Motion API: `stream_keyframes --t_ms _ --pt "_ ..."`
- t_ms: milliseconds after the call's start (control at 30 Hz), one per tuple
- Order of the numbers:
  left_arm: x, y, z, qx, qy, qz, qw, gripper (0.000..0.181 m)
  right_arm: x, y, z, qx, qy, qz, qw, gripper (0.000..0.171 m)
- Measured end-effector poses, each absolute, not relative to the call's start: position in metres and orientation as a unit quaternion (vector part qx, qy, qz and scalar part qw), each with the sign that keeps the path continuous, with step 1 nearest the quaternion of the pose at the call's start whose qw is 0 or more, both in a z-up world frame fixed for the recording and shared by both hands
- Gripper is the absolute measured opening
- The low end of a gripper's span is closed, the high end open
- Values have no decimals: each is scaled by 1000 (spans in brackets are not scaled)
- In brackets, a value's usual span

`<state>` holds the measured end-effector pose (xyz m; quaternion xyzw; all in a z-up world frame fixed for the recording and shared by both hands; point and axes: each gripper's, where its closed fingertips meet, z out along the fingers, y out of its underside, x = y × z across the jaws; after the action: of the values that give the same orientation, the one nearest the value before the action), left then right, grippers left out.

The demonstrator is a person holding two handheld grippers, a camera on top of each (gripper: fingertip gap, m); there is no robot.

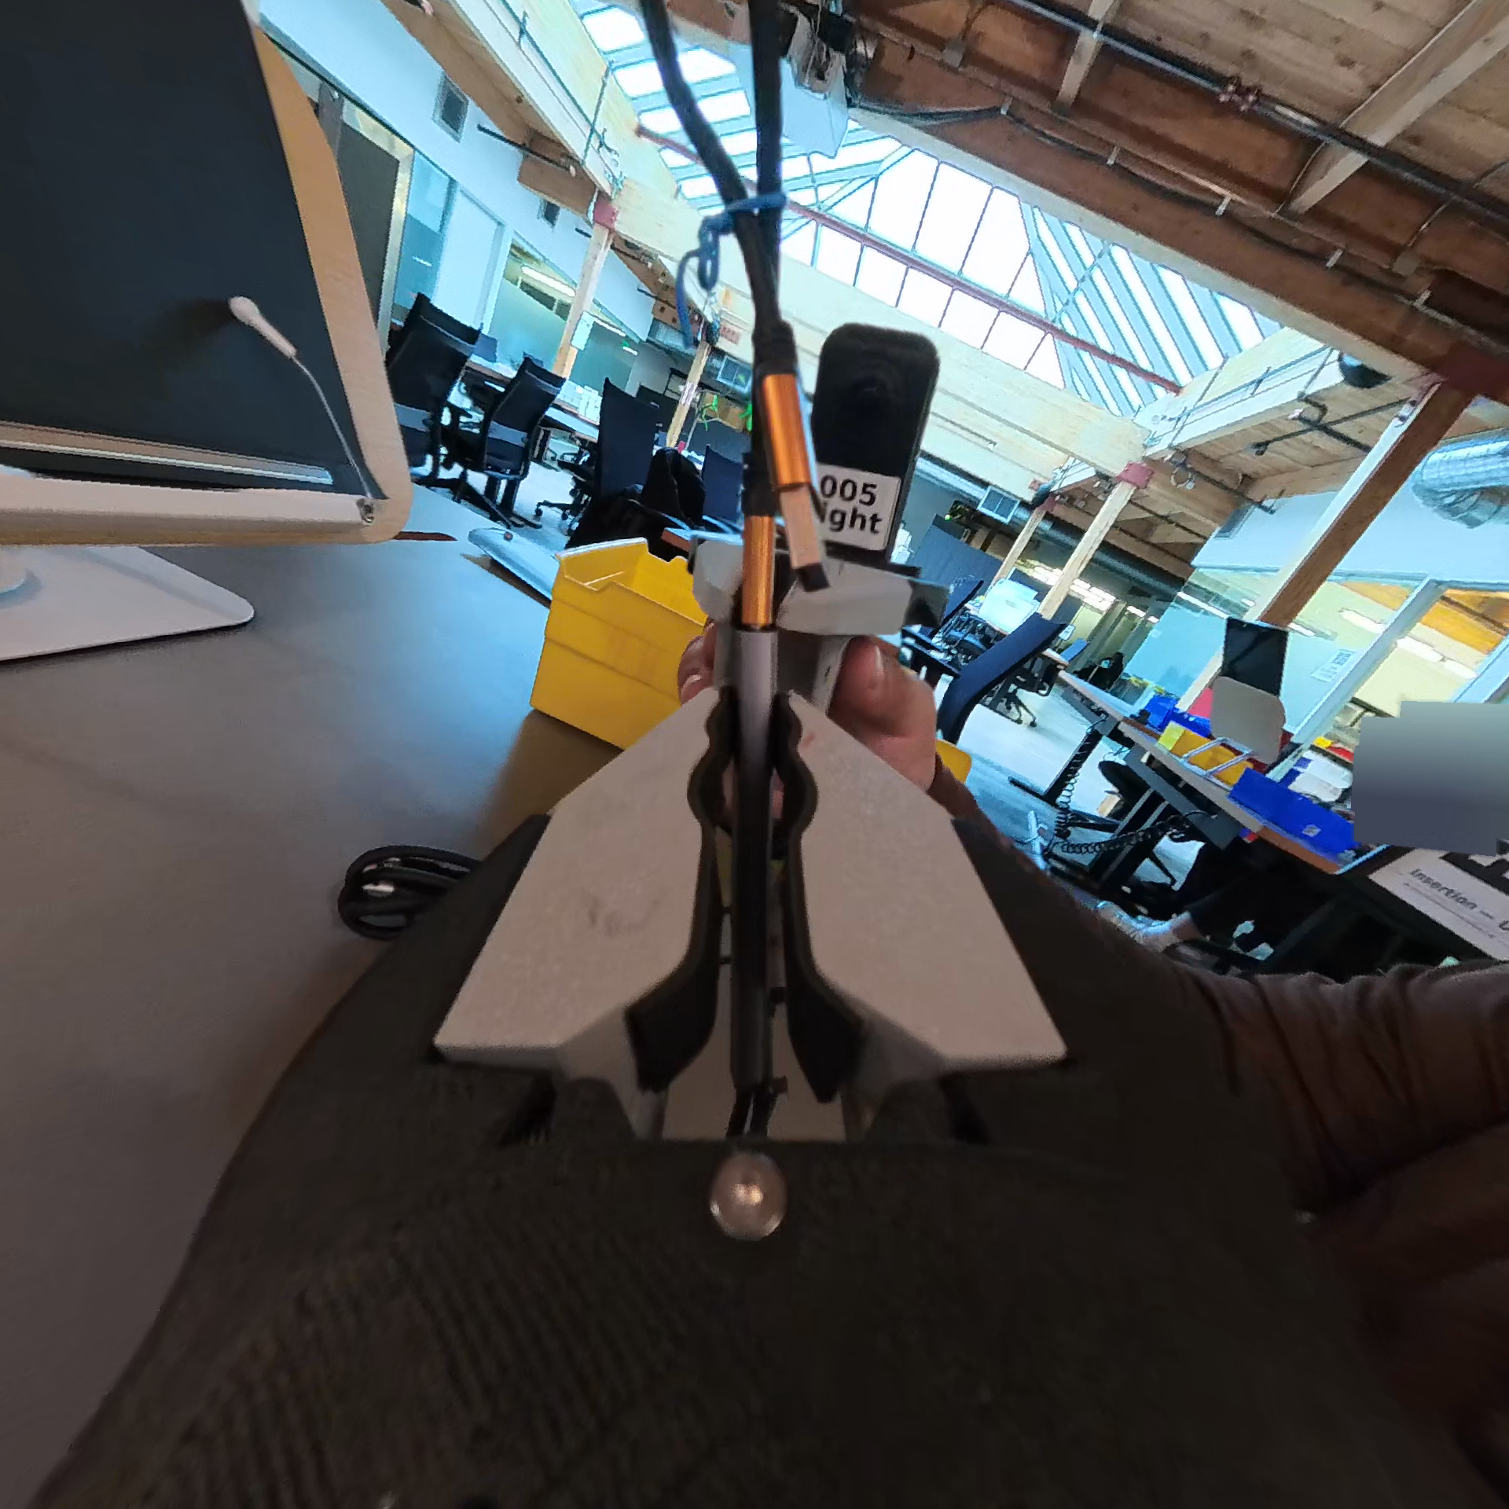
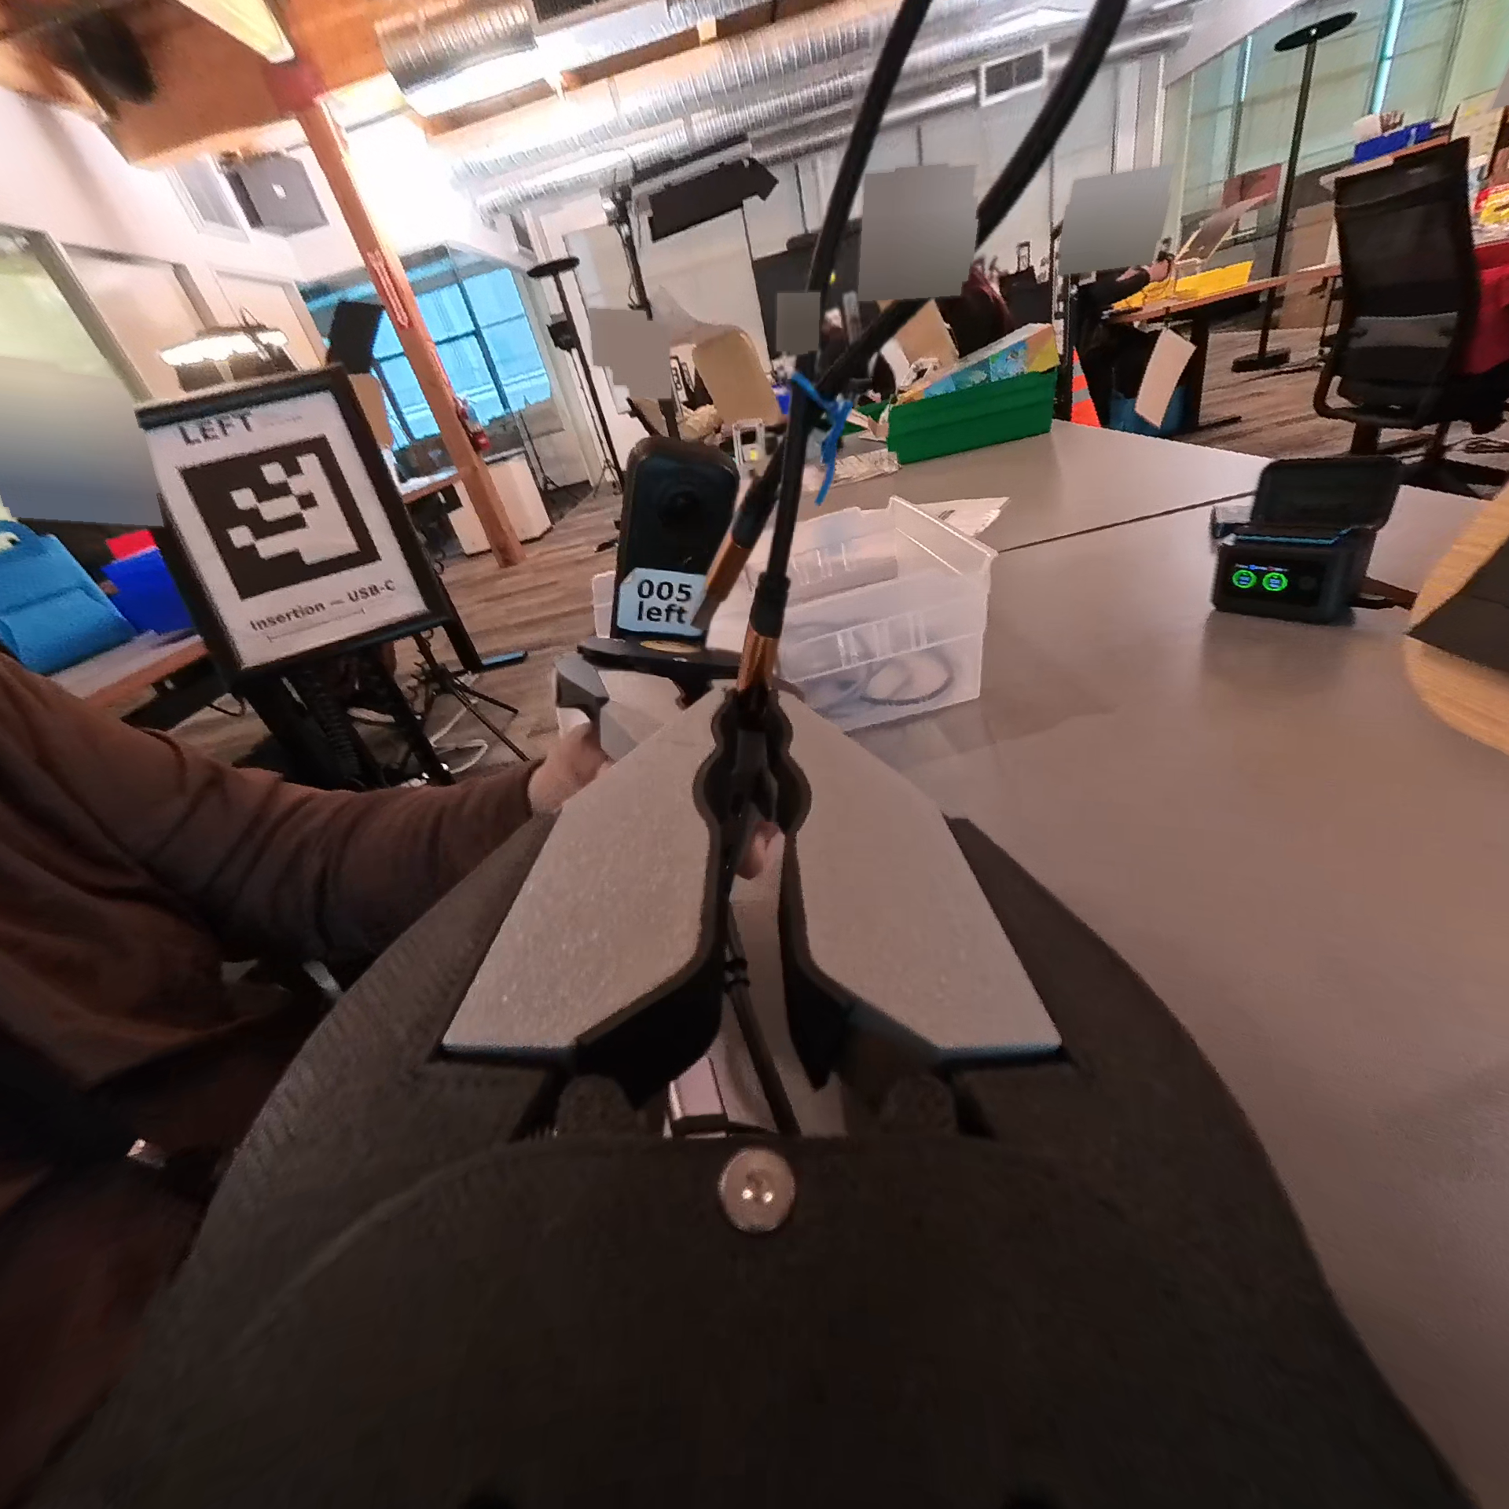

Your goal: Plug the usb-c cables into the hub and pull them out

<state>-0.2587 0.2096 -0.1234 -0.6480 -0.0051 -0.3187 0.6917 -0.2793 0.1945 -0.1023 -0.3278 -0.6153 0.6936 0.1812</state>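
Since both jaws pinch the light, slim hub (image 1: 755,694), take the limp cable (image 1: 735,188) by its stiff orange plug (image 1: 757,571) at 12 o'clock.

The hub (image 1: 755,816) sits mostly hidden between the left tongs (image 1: 753,735).
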Motion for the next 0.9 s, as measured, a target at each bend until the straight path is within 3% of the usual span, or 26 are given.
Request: stream_keyframes --t_ms 233,633,767,900 --pt "-276 208 -121 -623 -60 -353 695 7 -300 195 -100 -379 -572 681 255 1" --pt "-296 205 -114 -585 -108 -370 714 7 -323 199 -91 -434 -461 730 257 0" --pt "-298 200 -109 -576 -101 -374 720 8 -321 190 -84 -396 -455 770 207 1" --pt "-285 196 -110 -590 -65 -383 708 7 -305 184 -86 -352 -497 790 64 8"
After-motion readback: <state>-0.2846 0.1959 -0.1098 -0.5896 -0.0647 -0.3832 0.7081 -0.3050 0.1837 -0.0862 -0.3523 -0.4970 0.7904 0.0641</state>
